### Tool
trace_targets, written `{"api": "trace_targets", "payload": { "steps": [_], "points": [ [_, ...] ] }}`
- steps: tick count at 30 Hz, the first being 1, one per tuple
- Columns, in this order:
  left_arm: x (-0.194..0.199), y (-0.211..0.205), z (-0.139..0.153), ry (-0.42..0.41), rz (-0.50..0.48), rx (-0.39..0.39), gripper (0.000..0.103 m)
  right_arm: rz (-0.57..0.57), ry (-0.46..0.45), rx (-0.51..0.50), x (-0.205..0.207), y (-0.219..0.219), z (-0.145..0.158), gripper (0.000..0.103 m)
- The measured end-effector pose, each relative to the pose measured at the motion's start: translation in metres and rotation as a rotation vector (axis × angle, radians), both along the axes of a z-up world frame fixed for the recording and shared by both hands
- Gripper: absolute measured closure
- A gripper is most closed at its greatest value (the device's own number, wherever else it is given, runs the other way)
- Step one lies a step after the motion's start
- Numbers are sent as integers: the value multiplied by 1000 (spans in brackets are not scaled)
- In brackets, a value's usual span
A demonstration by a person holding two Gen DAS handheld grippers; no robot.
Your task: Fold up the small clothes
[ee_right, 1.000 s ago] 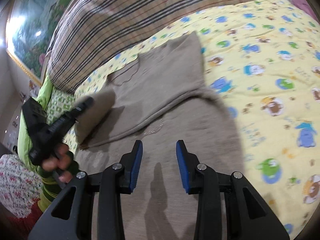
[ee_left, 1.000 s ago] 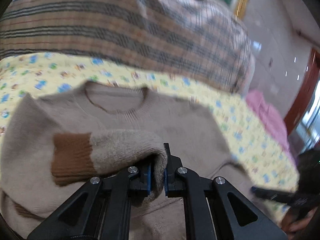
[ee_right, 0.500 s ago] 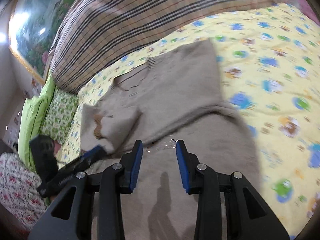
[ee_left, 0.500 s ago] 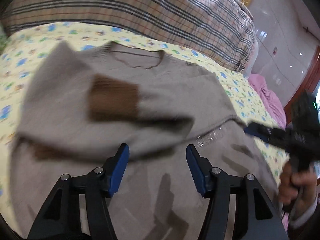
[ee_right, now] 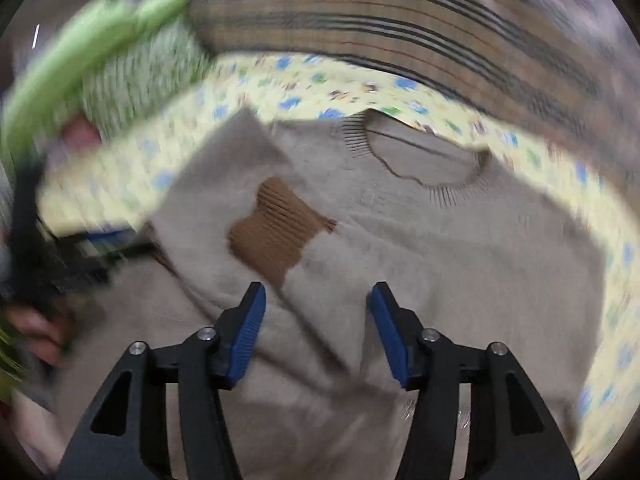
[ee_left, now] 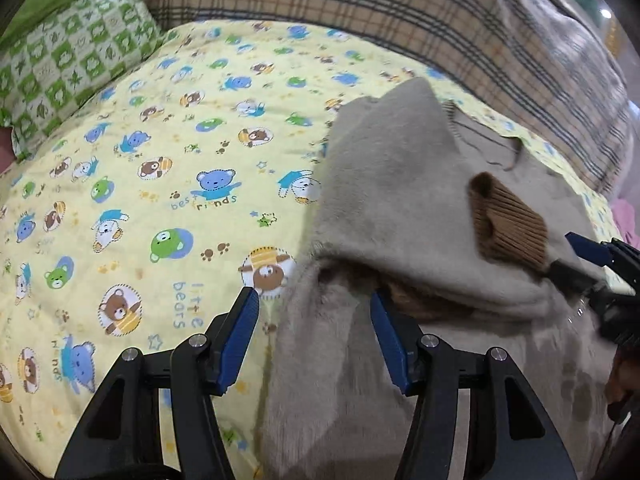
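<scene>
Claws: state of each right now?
Left claw: open, holding nothing, above the sweater edge.
Right claw: just opened, empty, over the sweater.

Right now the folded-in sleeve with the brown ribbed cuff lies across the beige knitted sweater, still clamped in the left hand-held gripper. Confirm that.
Not clamped. The left wrist view shows the left hand-held gripper open and empty; the brown ribbed cuff lies loose across the beige knitted sweater.

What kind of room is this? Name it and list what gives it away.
Most likely a bedroom, with the work done on a bed: a yellow bear-print sheet spread under the sweater, a green patterned pillow at its edge, and a plaid quilt bunched behind.
</scene>
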State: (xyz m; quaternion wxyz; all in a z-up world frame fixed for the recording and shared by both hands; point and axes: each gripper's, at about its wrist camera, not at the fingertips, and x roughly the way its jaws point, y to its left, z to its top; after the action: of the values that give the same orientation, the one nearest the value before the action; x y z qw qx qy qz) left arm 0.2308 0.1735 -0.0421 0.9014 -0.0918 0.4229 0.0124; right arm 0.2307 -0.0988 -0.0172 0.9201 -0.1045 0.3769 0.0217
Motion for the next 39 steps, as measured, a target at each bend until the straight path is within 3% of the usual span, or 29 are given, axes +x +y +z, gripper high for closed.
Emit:
{"api": "trace_targets", "payload": {
  "steps": [1,3,4,5,9,11,14,15,16,18,22,26,33,37,39],
  "points": [
    [6,-3,0,-2,17,-2,45,-5,5,-96,7,7,-9,46],
    [13,-3,1,-2,46,-16,45,-19,7,-172,18,9,-18,50],
    [17,-2,2,0,69,-25,46,-35,1,-157,21,3,-19,82],
    [21,-4,3,-2,90,-28,46,-48,-6,-122,22,-4,-16,95],
    [21,2,2,-17,157,-42,46,-232,-149,194,-9,-73,24,94],
    [19,3,1,-25,151,-68,45,-331,-193,316,-31,-110,28,94],
    [18,-3,2,-29,143,-34,46,-411,-144,466,-54,-154,10,90],
    [18,-4,2,-30,143,-35,46,-442,-111,510,-60,-163,1,79],
    [17,-3,1,-30,143,-40,46,-470,-96,526,-65,-169,-4,72],
    [15,1,1,-36,153,-61,46,-501,-107,565,-81,-176,-8,71],
    [7,6,3,-70,196,-72,46,-534,-156,635,-99,-187,2,44],
    [1,4,5,-103,215,-57,46,-545,-163,789,-99,-204,4,43],
    [5,11,0,-73,203,-102,45,-616,-247,738,-100,-219,16,43],
    [7,10,-2,-70,197,-104,45,-445,-246,586,-86,-217,37,43],
    [8,10,-3,-65,196,-102,45,-315,-137,530,-63,-214,36,43]
  ]
}}
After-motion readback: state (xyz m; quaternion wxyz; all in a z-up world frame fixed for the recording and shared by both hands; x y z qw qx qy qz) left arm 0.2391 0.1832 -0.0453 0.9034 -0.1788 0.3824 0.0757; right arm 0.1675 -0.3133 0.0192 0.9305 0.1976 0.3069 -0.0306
